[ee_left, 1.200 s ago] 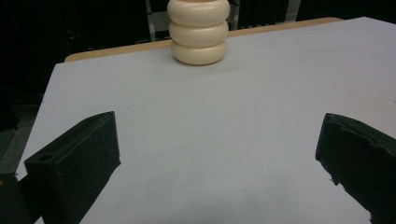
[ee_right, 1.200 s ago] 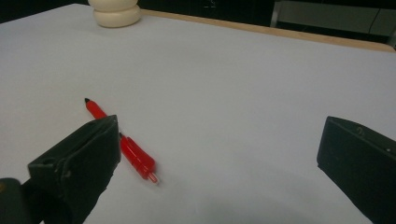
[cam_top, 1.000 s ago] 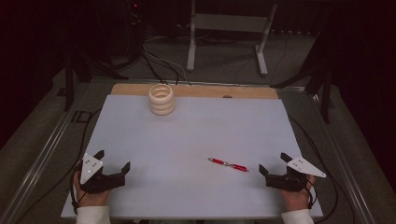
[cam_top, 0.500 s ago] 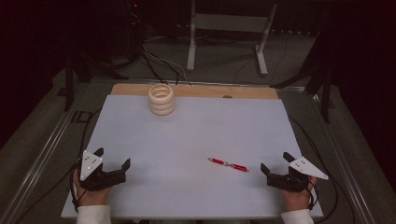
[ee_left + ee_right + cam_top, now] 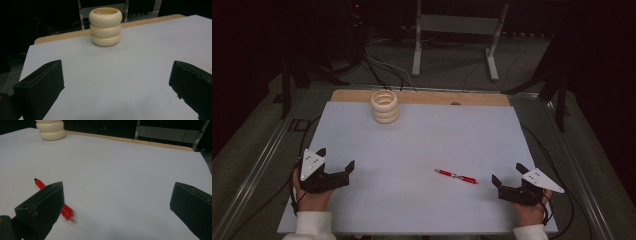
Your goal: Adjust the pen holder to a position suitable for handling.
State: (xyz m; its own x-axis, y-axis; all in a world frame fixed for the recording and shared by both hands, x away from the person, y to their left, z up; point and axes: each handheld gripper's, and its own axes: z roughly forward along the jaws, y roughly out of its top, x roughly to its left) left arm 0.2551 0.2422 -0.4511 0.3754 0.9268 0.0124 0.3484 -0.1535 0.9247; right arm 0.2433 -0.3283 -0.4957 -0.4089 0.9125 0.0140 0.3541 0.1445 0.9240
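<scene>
Left hand-held gripper [image 5: 335, 161] and right hand-held gripper [image 5: 507, 174], both wide open.

A pale grey sheet covers the tabletop [image 5: 422, 145], leaving a strip of bare wood along the far edge. A cream stack of rings [image 5: 385, 107] stands near the far left corner. A red pen [image 5: 456, 176] lies flat toward the near right corner.

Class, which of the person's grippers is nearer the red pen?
Right. The right gripper sits just right of the red pen, jaws open; the left gripper is far across the table.
</scene>
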